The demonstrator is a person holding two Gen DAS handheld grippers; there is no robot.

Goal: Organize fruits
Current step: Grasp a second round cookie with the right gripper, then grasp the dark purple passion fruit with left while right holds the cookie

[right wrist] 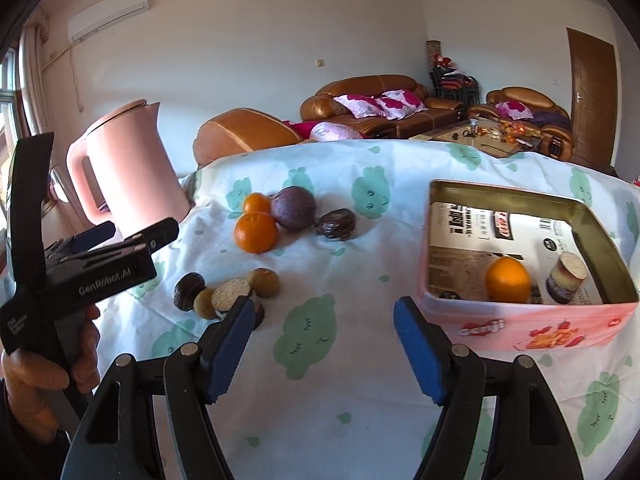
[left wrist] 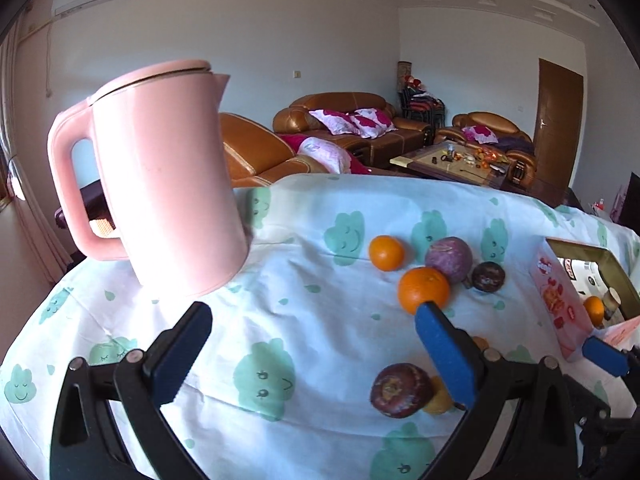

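Note:
Two oranges [right wrist: 255, 232], a large purple fruit [right wrist: 293, 208] and a dark passion fruit [right wrist: 335, 224] lie mid-table on the cloud-print cloth. A nearer cluster of dark and yellowish fruits [right wrist: 228, 294] lies to the left. A pink tin box [right wrist: 520, 328] on the right holds one orange [right wrist: 508, 280]. My right gripper [right wrist: 324, 348] is open and empty, low between the cluster and the box. My left gripper [left wrist: 312, 352] is open and empty, above the cloth; a dark fruit [left wrist: 401, 390] lies by its right finger. The oranges [left wrist: 424, 290] and the box [left wrist: 560, 304] show ahead of it.
A pink kettle [left wrist: 168, 184] stands at the table's left back corner, also in the right wrist view [right wrist: 128, 172]. The left gripper's body [right wrist: 80, 272] and hand show at the left. Brown sofas [right wrist: 380, 108] and a coffee table stand behind.

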